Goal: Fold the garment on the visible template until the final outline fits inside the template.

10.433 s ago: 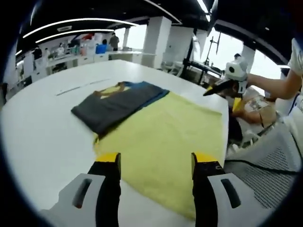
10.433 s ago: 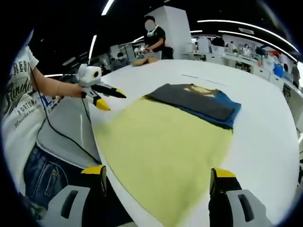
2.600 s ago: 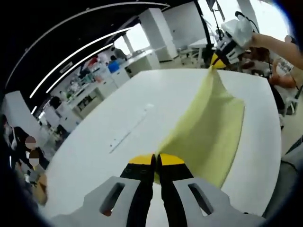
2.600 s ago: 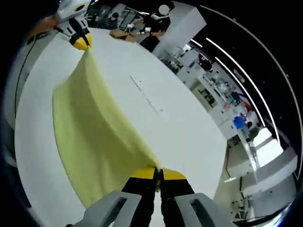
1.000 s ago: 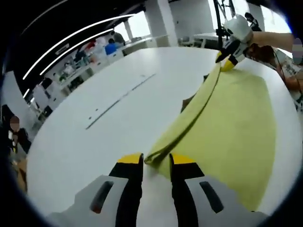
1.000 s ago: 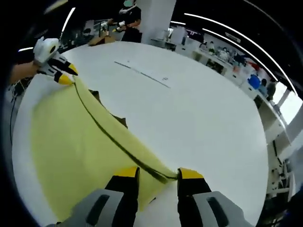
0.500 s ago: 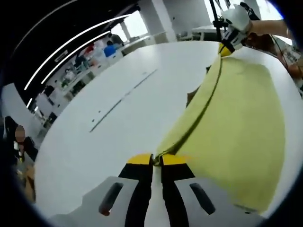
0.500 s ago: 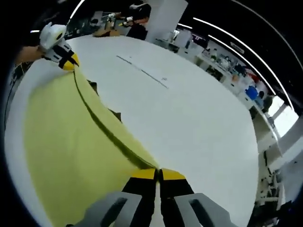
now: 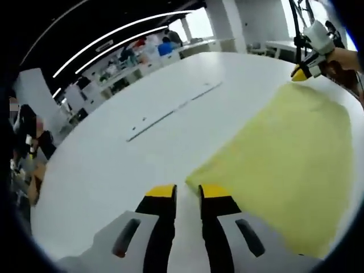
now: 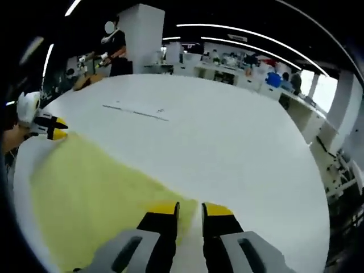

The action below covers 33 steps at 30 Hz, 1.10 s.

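The table (image 9: 102, 170) is broad, white and round-edged, and the yellow cloth (image 9: 284, 165) lies spread flat over its near side; it is the same cloth (image 10: 85, 199) in my right gripper view. No other garment shows on or beside it, so I cannot tell whether anything lies underneath.

My left claw (image 9: 186, 193) sits low at one corner of the cloth, its jaws a narrow gap apart and gripping nothing; the corner lies on the table just ahead of the tips. My right claw (image 10: 189, 211) is the same at its own corner, jaws slightly parted and empty, cloth edge just beside them. Across the cloth I see my right claw (image 9: 301, 71) at the far corner in the left view, and my left claw (image 10: 54, 129) at the far corner in the right view.

I judge the step to be laying the cloth flat and letting go. To do it well I should lift both claws straight away without dragging the corners, then check that the edges lie unwrinkled.
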Each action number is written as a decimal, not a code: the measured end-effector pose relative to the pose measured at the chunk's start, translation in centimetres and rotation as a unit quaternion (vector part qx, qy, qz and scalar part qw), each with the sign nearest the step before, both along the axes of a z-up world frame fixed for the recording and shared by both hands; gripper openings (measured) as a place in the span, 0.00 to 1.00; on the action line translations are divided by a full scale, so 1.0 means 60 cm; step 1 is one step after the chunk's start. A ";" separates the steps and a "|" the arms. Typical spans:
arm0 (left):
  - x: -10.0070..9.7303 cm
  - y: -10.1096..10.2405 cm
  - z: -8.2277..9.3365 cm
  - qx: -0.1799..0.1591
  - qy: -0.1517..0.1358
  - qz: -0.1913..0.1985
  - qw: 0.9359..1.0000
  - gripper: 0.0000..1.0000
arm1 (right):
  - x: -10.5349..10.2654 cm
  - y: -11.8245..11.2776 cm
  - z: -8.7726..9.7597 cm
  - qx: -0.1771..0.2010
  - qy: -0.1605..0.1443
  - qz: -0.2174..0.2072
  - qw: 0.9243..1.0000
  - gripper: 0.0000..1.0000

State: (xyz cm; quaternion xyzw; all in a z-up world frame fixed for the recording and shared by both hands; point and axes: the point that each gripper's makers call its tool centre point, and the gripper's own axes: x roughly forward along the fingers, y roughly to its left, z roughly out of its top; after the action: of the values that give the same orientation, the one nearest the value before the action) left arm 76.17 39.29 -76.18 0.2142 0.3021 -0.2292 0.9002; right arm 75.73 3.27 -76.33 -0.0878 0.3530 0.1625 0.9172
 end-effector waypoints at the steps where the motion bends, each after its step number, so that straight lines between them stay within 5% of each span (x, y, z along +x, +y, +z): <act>1: -0.004 -0.004 0.001 -0.023 0.006 0.002 1.000 0.21 | -0.004 0.003 0.005 0.010 0.002 0.001 1.000 0.26; 5: -0.018 0.003 0.004 -0.096 0.030 0.020 0.995 0.30 | -0.016 0.011 0.019 0.047 0.012 -0.007 0.999 0.38; 12: -0.063 0.004 0.027 -0.168 0.046 0.019 0.985 0.47 | -0.054 0.031 0.043 0.087 0.023 0.003 0.996 0.59; 18: -0.104 0.001 0.043 -0.168 0.051 -0.010 0.984 0.56 | -0.100 0.047 0.047 0.096 0.046 0.025 0.994 0.74; 33: -0.212 -0.012 0.040 -0.162 0.087 -0.070 0.980 0.64 | -0.211 0.060 0.039 0.109 0.083 0.070 0.988 0.86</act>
State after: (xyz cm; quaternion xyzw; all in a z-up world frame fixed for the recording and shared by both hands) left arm 63.46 38.58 -73.79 0.0654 0.3226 -0.3553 0.8749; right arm 63.08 6.89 -73.98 0.0018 0.4014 0.2700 0.8752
